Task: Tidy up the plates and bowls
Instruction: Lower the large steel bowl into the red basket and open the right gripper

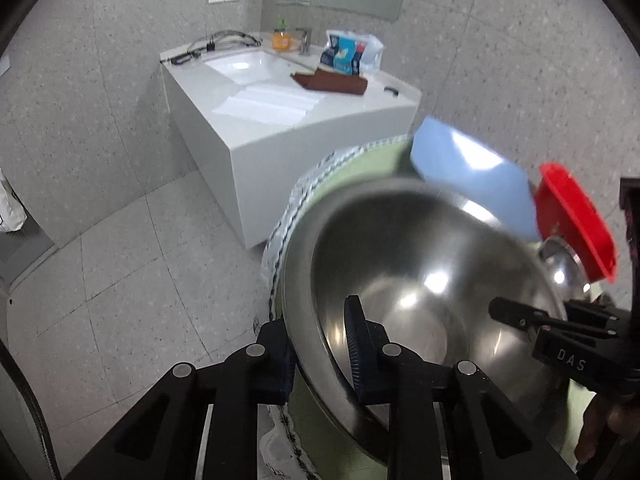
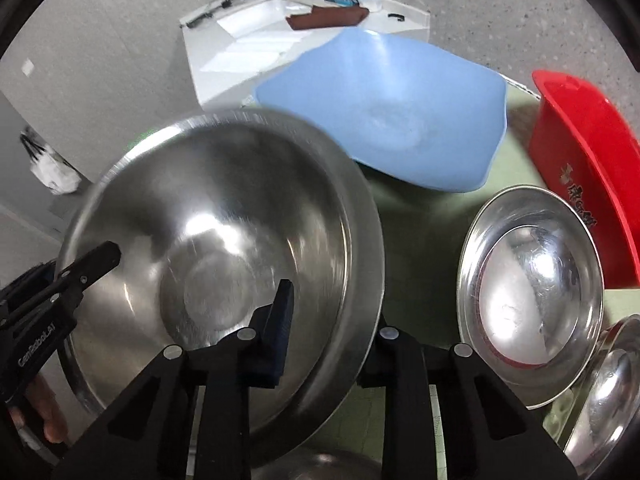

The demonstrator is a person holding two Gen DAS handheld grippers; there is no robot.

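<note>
Large steel bowl (image 2: 224, 248) tilted over the tabletop (image 2: 416, 200), left gripper (image 1: 320, 344) and right gripper (image 2: 328, 332) each pinching opposite rim edges. Risk: slick thin rim slips if the hands pull unevenly; bowl drops onto blue dish (image 2: 384, 112).

steel bowls (image 2: 224, 264): 3 | blue basin (image 2: 384, 120): 1 | red basin (image 2: 580, 160): 1

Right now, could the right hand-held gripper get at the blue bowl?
Probably not: the right hand-held gripper is clamped on the large steel bowl, which also sits between it and the blue bowl.
</note>
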